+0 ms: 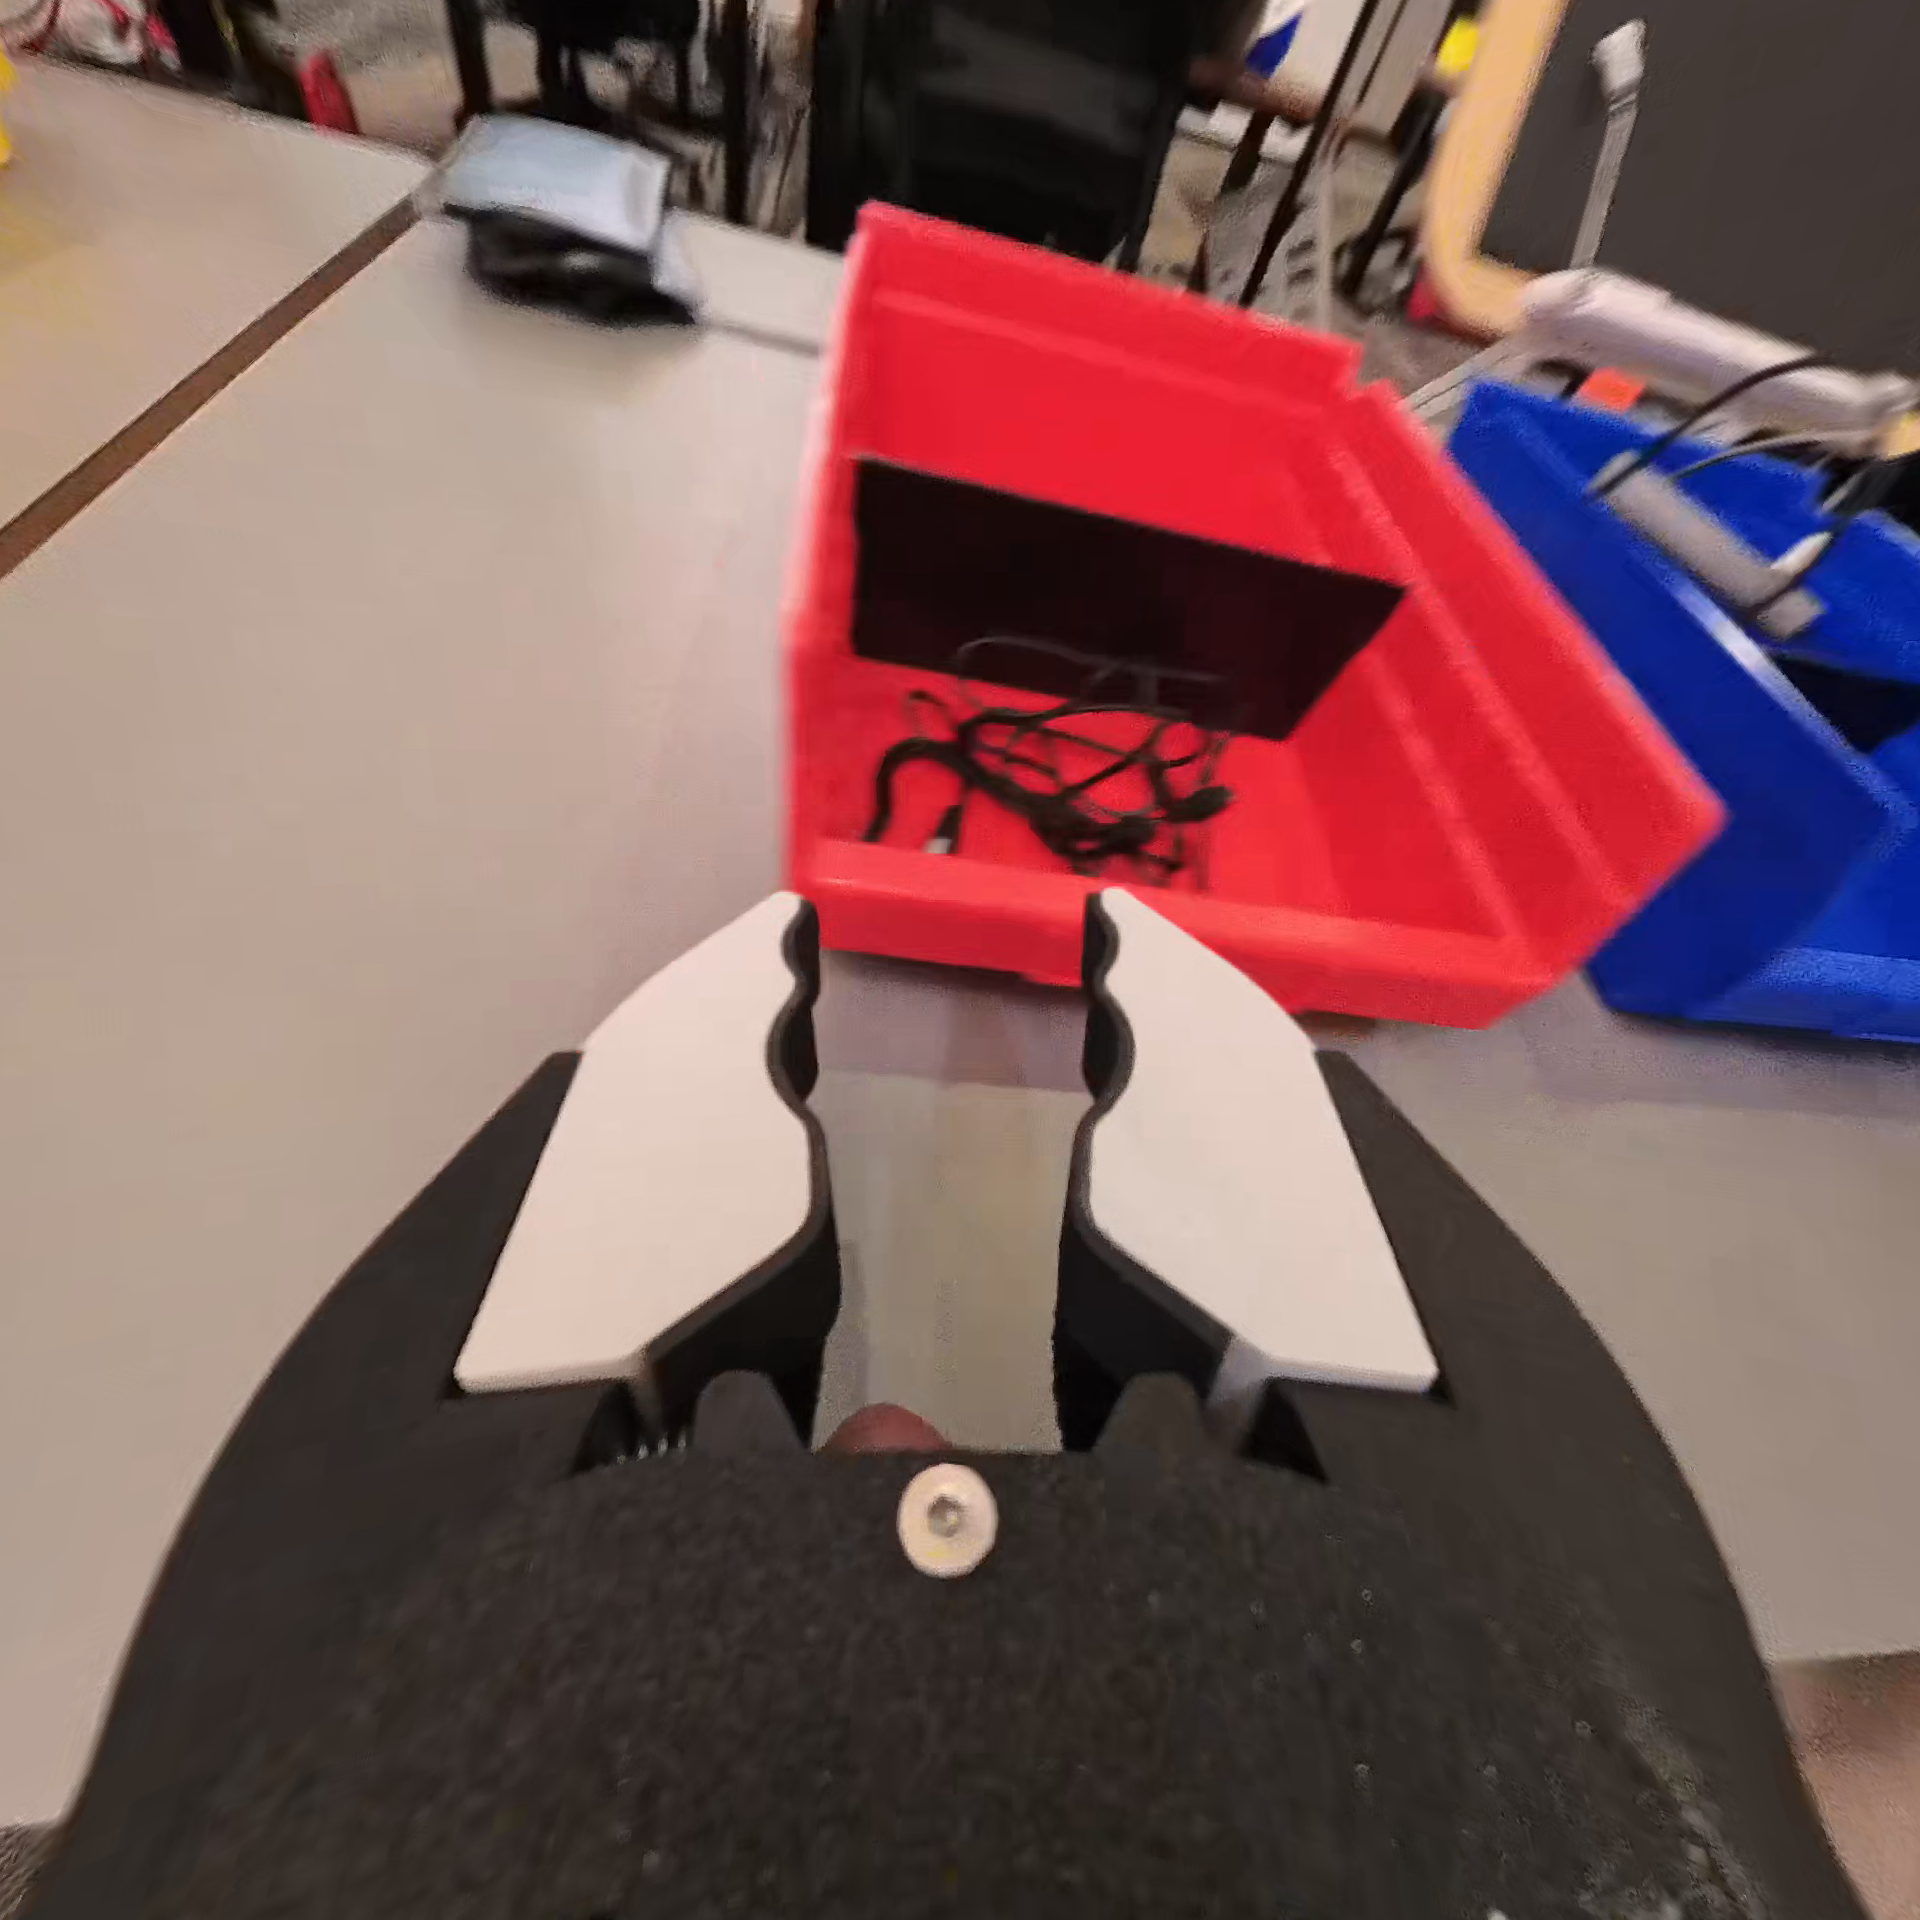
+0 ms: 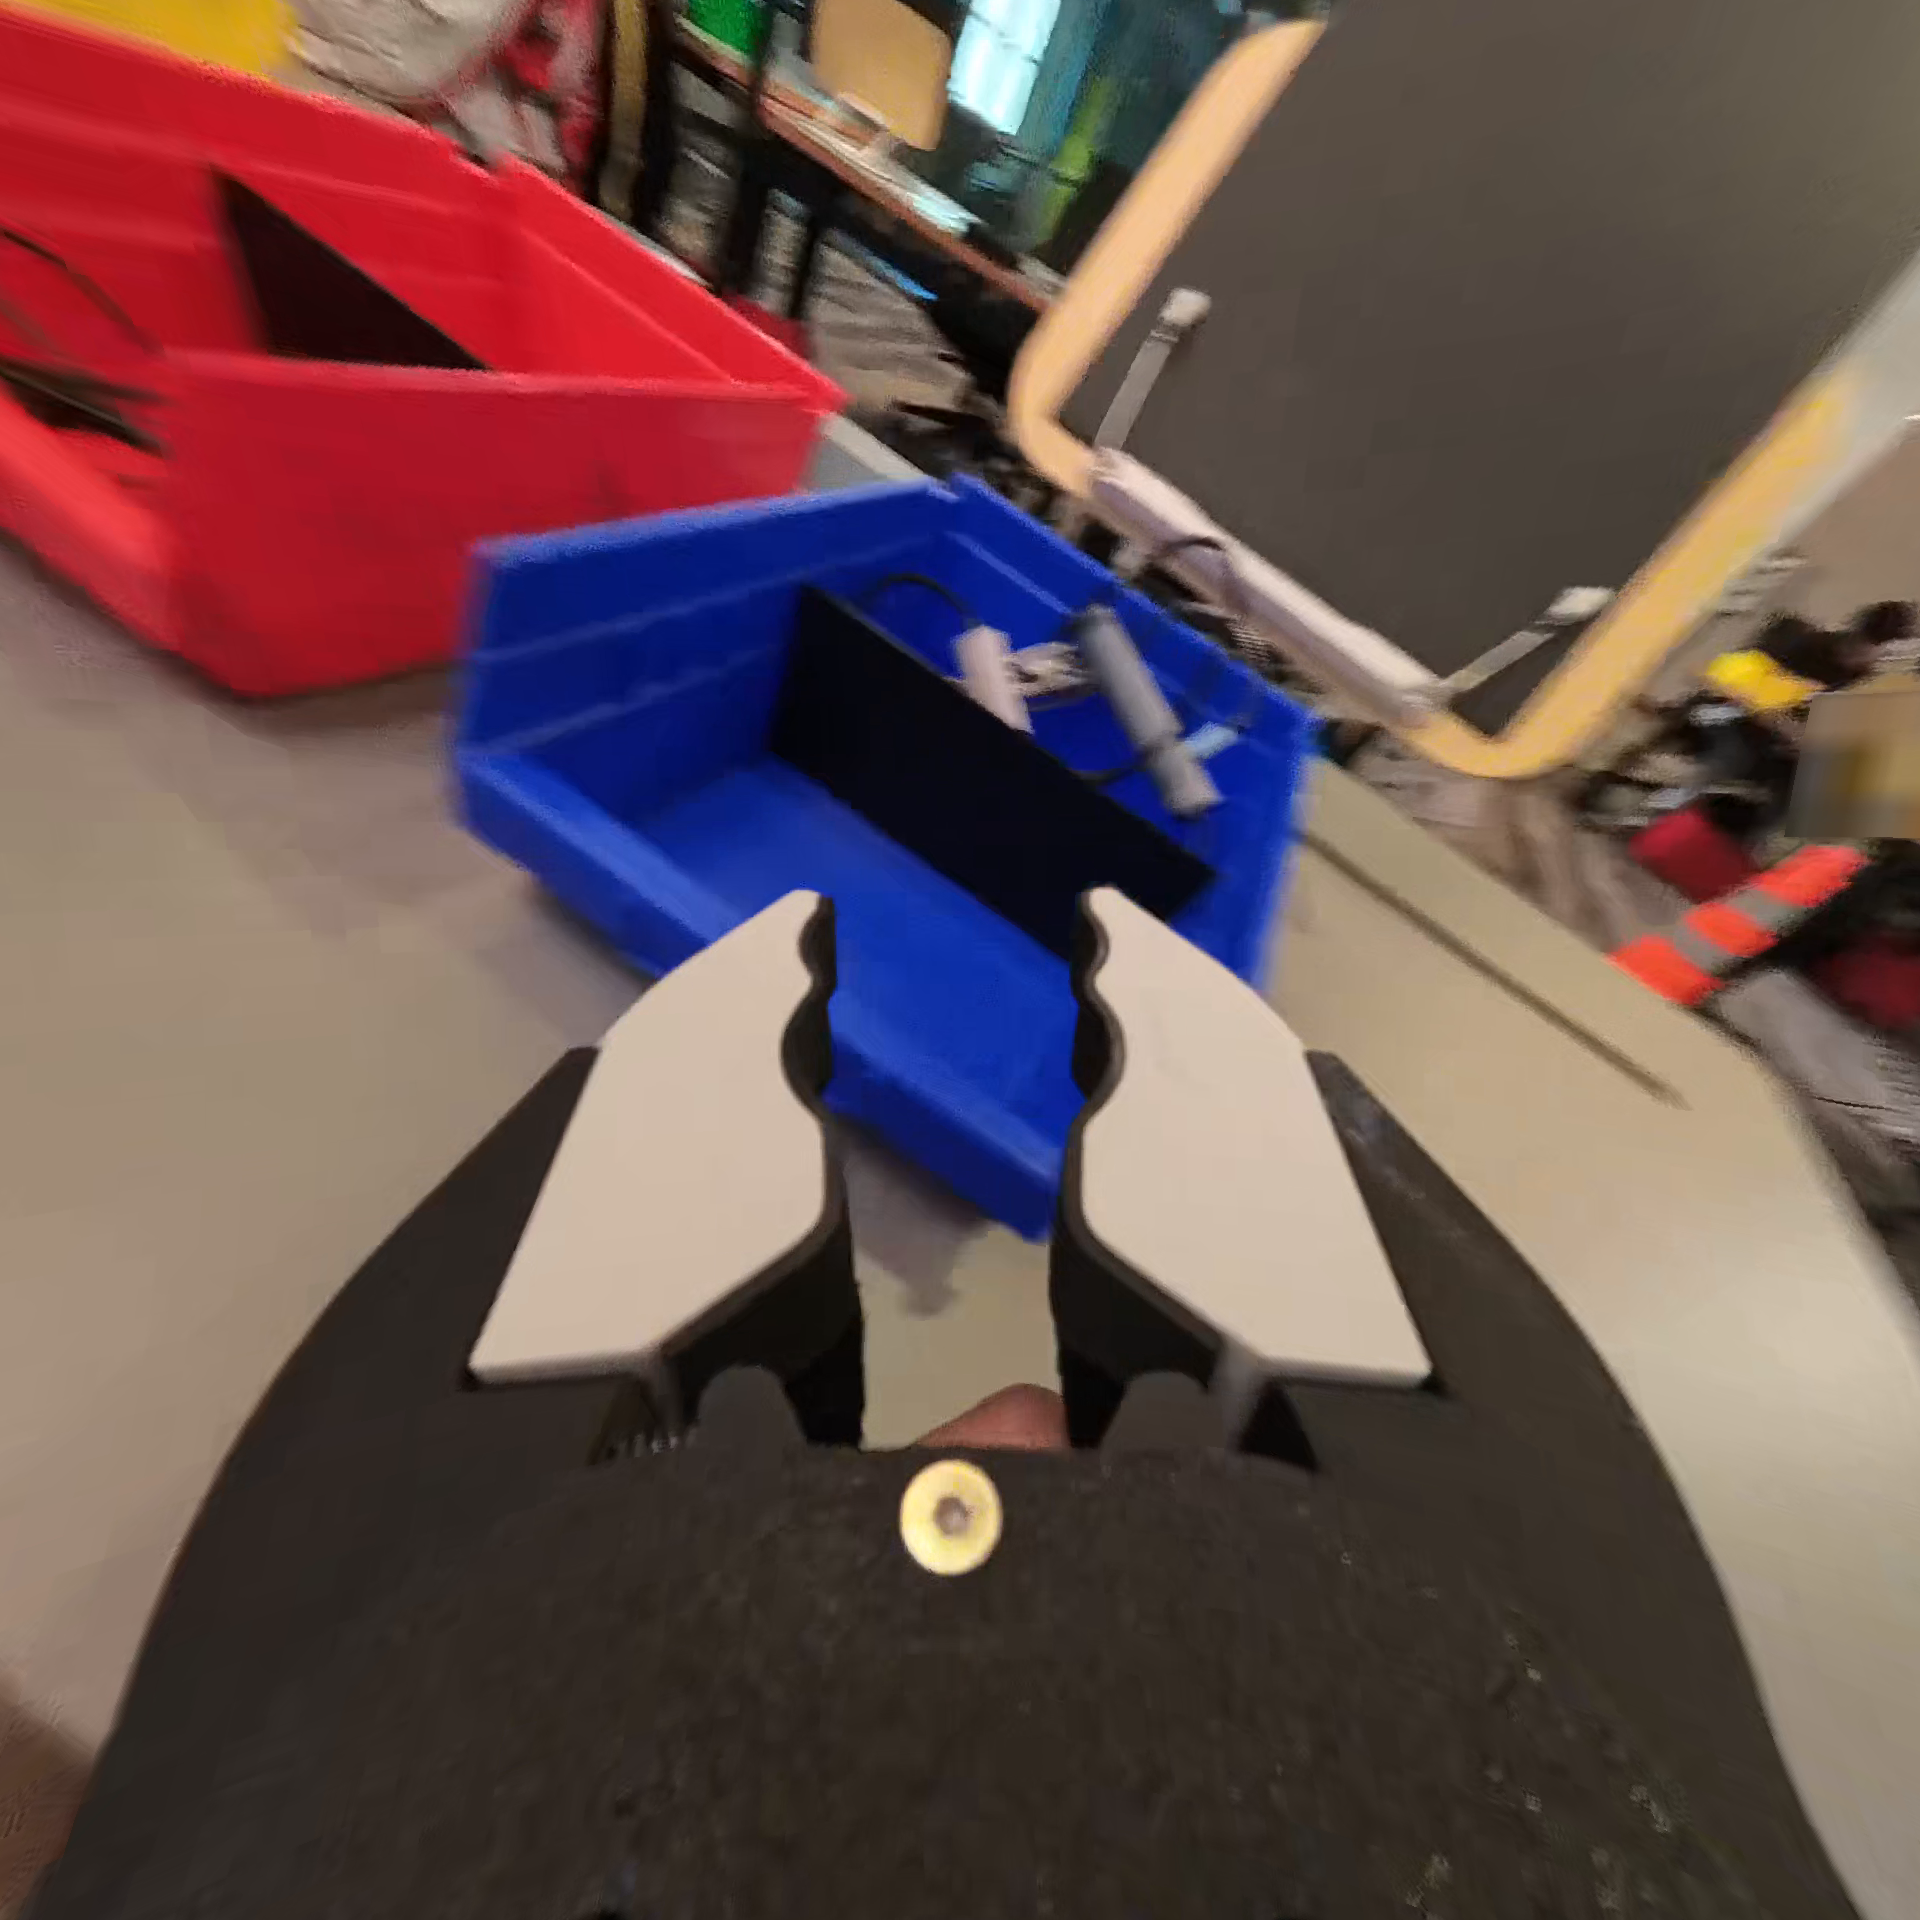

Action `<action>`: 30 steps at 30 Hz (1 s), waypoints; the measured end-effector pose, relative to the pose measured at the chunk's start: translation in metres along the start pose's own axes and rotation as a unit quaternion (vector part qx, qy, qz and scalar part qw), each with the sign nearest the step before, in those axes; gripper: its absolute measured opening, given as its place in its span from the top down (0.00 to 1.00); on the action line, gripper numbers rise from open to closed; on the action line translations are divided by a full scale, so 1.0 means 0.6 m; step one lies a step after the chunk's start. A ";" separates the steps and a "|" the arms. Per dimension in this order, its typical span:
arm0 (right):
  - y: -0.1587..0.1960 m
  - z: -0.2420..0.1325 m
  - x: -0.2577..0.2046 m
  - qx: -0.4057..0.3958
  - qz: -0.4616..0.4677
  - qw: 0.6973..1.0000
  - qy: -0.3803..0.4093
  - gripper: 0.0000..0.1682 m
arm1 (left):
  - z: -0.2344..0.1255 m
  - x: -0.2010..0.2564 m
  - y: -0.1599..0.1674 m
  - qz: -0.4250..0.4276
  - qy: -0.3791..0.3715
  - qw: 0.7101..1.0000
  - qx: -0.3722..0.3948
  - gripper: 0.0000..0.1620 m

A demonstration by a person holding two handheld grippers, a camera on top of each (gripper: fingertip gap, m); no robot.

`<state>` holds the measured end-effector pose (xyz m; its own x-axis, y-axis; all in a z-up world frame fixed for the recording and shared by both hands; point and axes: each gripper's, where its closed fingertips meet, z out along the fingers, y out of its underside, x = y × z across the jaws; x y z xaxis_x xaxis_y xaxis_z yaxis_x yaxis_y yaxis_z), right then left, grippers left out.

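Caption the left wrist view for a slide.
Open left gripper faces red bin holding tangled black cable.

The left gripper (image 1: 948, 940) has smooth, matt pale-grey finger plates that look like plastic, edged in black, on a black body with a rough, grainy finish and a shiny metal screw (image 1: 947, 1522). The right gripper (image 2: 954, 940) is made alike, its screw (image 2: 951, 1518) brass-toned. The red bin (image 1: 1455, 748) and blue bin (image 2: 623, 665) look like moulded plastic with a slight sheen, though blur hides any texture. Each holds a matt black divider (image 1: 1101, 592). The tabletop (image 1: 416, 727) is smooth, matt grey laminate.
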<state>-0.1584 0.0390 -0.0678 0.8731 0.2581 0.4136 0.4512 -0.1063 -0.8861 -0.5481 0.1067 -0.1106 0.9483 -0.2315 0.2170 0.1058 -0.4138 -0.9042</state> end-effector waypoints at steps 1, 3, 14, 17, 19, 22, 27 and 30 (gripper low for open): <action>-0.014 0.002 -0.035 0.010 0.022 0.999 -0.040 0.78 | 0.009 -0.021 -0.004 0.004 -0.003 1.000 -0.008 0.72; -0.035 0.007 -0.105 0.015 0.062 0.992 -0.108 0.78 | 0.035 -0.043 -0.019 0.026 -0.006 1.000 -0.011 0.75; -0.054 0.055 -0.346 -0.048 0.206 0.938 -0.275 0.71 | 0.104 -0.041 -0.006 0.071 -0.006 0.995 -0.068 0.98; -0.067 0.080 -0.334 -0.038 0.238 0.947 -0.213 0.73 | 0.050 -0.036 0.018 0.060 -0.045 0.995 -0.068 0.98; -0.082 0.091 -0.337 -0.030 0.250 0.948 -0.196 0.74 | 0.010 -0.020 0.038 0.045 -0.060 0.996 -0.057 0.97; -0.077 0.113 -0.341 -0.057 0.227 0.960 -0.152 0.77 | -0.050 0.009 0.070 0.050 -0.100 0.992 -0.057 0.97; -0.065 0.116 -0.322 -0.080 0.249 0.956 -0.131 0.96 | -0.112 0.035 0.096 0.036 -0.155 0.986 -0.039 0.96; -0.086 0.103 -0.306 -0.048 0.238 0.960 -0.139 0.97 | -0.137 0.056 0.088 0.036 -0.170 0.985 -0.013 0.96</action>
<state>-0.3535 0.0562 -0.1109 0.9074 0.4037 -0.1167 0.0401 -0.3595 -0.9323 -0.5352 0.0050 -0.1207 0.9989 0.0450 0.0140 0.0320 -0.4297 -0.9024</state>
